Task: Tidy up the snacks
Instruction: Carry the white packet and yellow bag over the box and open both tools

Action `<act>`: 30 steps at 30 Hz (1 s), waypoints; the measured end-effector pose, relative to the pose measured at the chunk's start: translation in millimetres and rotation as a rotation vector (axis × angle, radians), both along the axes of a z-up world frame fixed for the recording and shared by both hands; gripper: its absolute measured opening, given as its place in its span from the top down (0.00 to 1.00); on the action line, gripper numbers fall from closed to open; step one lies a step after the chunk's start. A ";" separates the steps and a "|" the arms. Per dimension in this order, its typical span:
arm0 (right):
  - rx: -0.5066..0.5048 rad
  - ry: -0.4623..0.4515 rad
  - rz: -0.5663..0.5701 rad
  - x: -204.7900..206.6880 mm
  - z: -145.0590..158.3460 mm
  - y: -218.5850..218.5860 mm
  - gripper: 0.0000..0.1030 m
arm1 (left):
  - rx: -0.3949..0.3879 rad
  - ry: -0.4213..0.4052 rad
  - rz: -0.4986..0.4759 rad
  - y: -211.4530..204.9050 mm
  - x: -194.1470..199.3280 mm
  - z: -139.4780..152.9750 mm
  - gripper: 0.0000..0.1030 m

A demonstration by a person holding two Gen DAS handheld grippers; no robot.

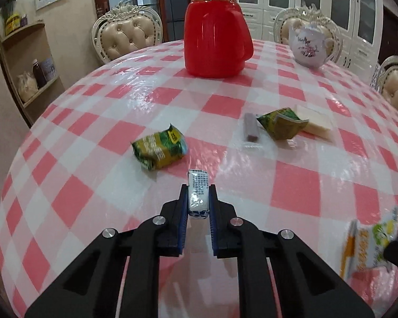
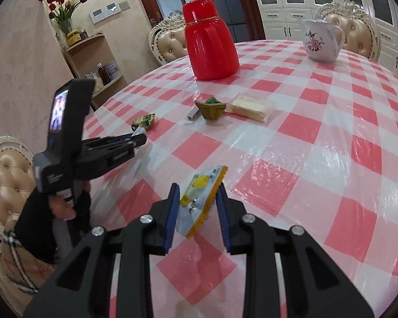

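Left hand-held gripper clamps a white candy, just this side of the green packet, well short of the red flask. Over to the right view: right hand-held gripper pinches a yellow sachet above the worktop, flask far beyond.

The desk's pink-and-white checked cloth is ringed by cream tufted chairs (white glazed cabinets behind).
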State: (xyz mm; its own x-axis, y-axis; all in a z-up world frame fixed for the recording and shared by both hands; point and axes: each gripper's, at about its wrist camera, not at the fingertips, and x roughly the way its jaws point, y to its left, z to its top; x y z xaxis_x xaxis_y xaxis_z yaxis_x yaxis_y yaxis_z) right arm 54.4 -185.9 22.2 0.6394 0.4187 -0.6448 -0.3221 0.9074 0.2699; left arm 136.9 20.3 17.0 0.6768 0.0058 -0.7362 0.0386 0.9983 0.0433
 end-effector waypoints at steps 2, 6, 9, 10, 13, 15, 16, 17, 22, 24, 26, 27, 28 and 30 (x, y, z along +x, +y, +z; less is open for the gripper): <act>-0.012 0.009 -0.014 2.4 -2.3 -2.9 0.71 | -0.024 -0.005 0.004 1.4 -6.8 2.1 0.88; -0.018 0.083 -0.033 12.6 -16.1 -5.3 0.49 | -0.065 -0.013 -0.001 1.4 -19.2 6.2 0.88; -0.051 0.089 -0.022 15.3 -19.1 2.5 0.42 | -0.090 -0.027 -0.011 -1.0 -28.8 10.7 0.88; -0.070 0.083 -0.017 17.4 -19.4 7.4 0.41 | -0.096 -0.030 -0.013 -1.9 -30.7 11.8 0.88; -0.127 0.107 0.015 27.7 -25.3 24.7 0.40 | -0.107 -0.035 -0.020 -4.1 -34.3 13.3 0.88; -0.161 0.096 0.021 28.3 -25.8 31.8 0.56 | -0.113 -0.036 -0.021 -5.0 -37.2 13.3 0.88; -0.179 0.087 0.021 27.3 -25.5 34.2 0.62 | -0.119 -0.036 -0.021 -4.4 -38.9 13.4 0.88; -0.181 0.072 0.018 25.9 -23.8 34.1 0.68 | -0.128 -0.039 -0.018 -3.0 -42.1 13.9 0.88; -0.157 -0.029 0.033 9.3 -10.5 30.5 0.72 | -0.174 -0.067 0.019 10.2 -62.8 17.8 0.88; -0.138 -0.023 0.029 8.4 -10.2 26.4 0.72 | -0.190 -0.078 0.031 15.1 -69.3 19.7 0.88; -0.090 0.002 0.017 9.1 -11.6 18.1 0.72 | -0.201 -0.090 0.038 18.1 -75.4 22.0 0.88; -0.064 0.023 0.021 9.3 -13.0 15.1 0.72 | -0.204 -0.094 0.041 19.2 -77.8 22.9 0.88; -0.022 0.040 0.021 8.5 -12.1 10.2 0.72 | -0.215 -0.096 0.044 20.3 -80.9 23.5 0.88; 0.034 0.055 0.021 3.9 -8.6 5.1 0.72 | -0.229 -0.095 0.041 20.8 -84.6 23.8 0.88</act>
